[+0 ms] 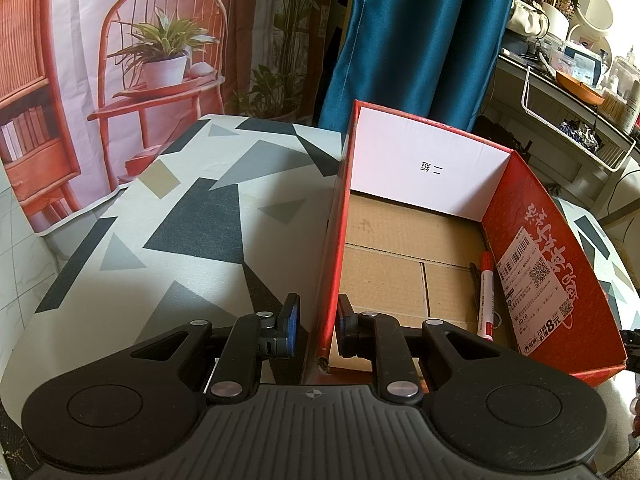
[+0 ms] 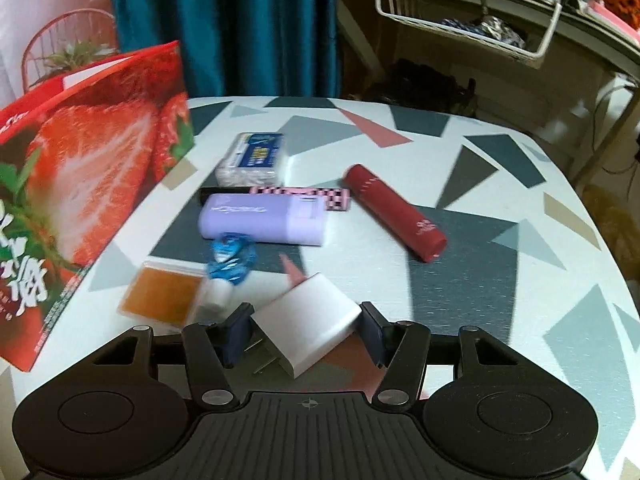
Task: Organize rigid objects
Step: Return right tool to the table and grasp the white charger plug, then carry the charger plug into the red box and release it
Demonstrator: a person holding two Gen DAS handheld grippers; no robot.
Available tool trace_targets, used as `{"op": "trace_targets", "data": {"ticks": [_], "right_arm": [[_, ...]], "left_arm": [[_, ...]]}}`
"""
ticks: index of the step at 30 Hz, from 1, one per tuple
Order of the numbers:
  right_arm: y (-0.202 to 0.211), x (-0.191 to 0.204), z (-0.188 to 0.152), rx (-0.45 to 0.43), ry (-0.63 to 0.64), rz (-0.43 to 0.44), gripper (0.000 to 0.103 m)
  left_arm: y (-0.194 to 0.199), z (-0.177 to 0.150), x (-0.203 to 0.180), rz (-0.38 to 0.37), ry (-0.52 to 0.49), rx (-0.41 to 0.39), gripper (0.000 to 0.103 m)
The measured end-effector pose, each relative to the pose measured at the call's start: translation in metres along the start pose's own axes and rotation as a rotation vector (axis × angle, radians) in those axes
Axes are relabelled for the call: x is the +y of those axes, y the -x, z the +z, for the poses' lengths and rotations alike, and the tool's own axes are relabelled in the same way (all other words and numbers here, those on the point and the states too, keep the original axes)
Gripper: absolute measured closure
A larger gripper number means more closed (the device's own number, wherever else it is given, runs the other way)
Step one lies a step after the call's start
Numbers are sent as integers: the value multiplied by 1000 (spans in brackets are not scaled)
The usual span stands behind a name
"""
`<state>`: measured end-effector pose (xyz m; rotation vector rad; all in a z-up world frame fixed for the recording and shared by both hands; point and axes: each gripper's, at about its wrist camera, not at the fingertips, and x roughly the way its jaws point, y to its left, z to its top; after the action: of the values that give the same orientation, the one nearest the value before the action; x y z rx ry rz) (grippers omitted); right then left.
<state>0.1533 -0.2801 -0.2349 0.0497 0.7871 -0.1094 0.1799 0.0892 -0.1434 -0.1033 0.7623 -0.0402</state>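
Note:
A red cardboard box [image 1: 532,240] with a strawberry print stands open on the patterned table; it also shows in the right wrist view [image 2: 92,184]. My left gripper [image 1: 318,326] is shut on the box's left wall [image 1: 334,264]. A red-capped marker [image 1: 486,300] lies inside along the right wall. My right gripper [image 2: 306,330] is shut on a white plug adapter [image 2: 308,320], held just above the table. Ahead lie a purple case [image 2: 264,220], a red tube [image 2: 394,212], a white-and-blue pack [image 2: 254,158], a pink checkered stick [image 2: 304,196], a blue-wrapped item [image 2: 230,258] and an orange flat box [image 2: 162,292].
A teal curtain [image 1: 420,40] hangs behind the table. A cluttered shelf with a white wire basket [image 2: 468,20] stands at the right. A printed backdrop [image 1: 120,60] covers the left wall. The table [image 2: 500,280] curves away at the right.

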Motion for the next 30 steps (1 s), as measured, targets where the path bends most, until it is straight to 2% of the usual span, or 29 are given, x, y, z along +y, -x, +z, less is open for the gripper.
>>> {"op": "trace_targets", "data": {"ticks": [7, 15, 21, 26, 30], "right_arm": [[2, 26, -2, -13, 36, 32, 50], [11, 25, 6, -36, 28, 36, 50], [38, 40, 43, -155, 75, 106, 50], [55, 76, 86, -270, 213, 186, 50], [58, 106, 108, -307, 304, 243, 50]], "left_arm": [[0, 0, 0, 1, 0, -1, 82], [0, 0, 0, 1, -1, -1, 82], [0, 0, 0, 1, 0, 0, 82], [0, 0, 0, 2, -2, 0, 82], [0, -2, 0, 2, -4, 1, 82]]}}
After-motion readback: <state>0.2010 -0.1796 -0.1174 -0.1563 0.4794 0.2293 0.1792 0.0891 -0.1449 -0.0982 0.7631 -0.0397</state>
